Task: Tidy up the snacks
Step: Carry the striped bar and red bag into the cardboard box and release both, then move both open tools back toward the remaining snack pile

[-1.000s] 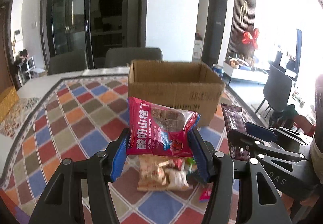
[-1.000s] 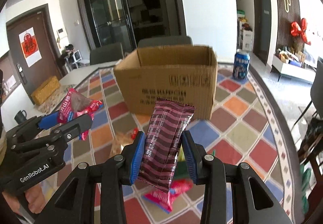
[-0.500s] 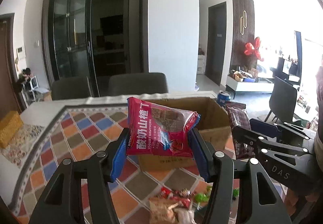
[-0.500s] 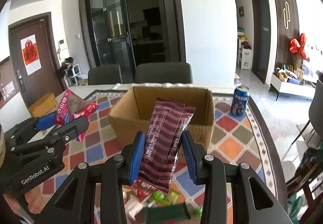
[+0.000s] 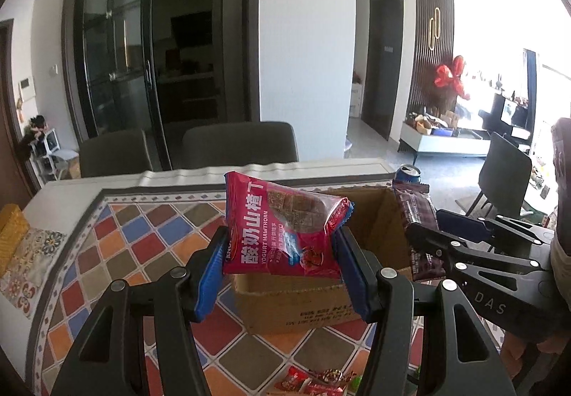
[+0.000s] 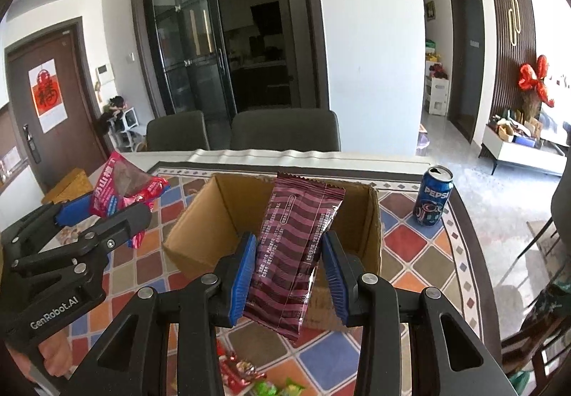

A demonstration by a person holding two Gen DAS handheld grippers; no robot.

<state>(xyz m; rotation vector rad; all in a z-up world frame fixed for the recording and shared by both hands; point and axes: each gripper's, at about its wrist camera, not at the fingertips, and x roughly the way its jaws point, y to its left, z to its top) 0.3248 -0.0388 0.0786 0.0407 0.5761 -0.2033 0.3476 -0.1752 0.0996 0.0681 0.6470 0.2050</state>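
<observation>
Left gripper [image 5: 283,255] clamps red snack bag [image 5: 282,224] above cardboard box [image 5: 296,303]; right gripper [image 5: 428,235] pinches maroon wrapper [image 5: 415,207].

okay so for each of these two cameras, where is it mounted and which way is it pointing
Left wrist: on the left gripper, looking over its red packet at the box; right gripper at right.
Right wrist: on the right gripper, looking past its maroon bar into the box; left gripper at left.
Shared: box, both snacks, Pepsi can.

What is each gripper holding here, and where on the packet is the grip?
Left gripper: red hawthorn snack bag, pinched across its lower side edges. Right gripper: maroon striped wrapper, clamped by its long side edges around mid-length.
</observation>
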